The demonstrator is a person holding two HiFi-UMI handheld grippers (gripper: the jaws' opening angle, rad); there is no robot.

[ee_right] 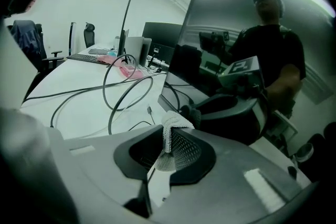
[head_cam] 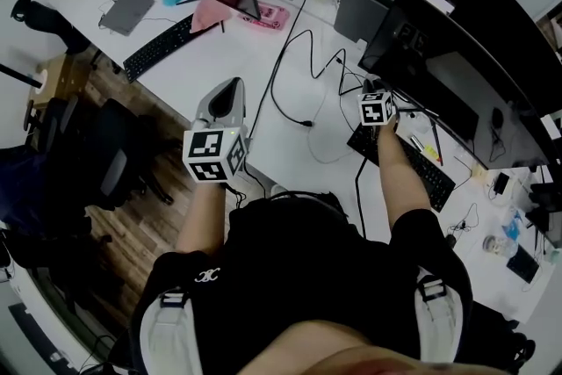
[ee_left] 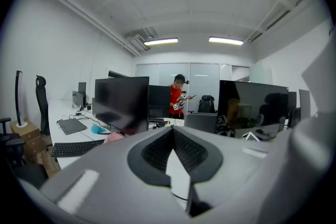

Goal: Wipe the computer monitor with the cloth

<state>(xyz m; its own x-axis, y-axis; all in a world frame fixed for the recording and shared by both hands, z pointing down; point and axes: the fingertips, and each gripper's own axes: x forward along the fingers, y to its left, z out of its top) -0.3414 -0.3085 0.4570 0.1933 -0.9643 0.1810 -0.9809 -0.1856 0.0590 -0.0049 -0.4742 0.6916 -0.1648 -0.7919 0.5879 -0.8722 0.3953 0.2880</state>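
The step in hand is judged to be the setting of the cloth (ee_right: 172, 124) against the monitor (head_cam: 439, 57). For a good wipe, the cloth should be pressed flat and lightly on the screen and drawn across in overlapping strokes. The hard fingers should be held off the glass and clear of the cables (head_cam: 294, 92) beneath them.

The left gripper (head_cam: 233, 83) is being held over the desk (head_cam: 290, 145). Its fingers are closed together with nothing between them, and the monitor is standing well to their right.

The right gripper (ee_right: 169, 131) is being held just before the screen. Its fingers are closed on the cloth, with a fold sticking up past their tips. Whether cloth and glass are touching cannot be told.
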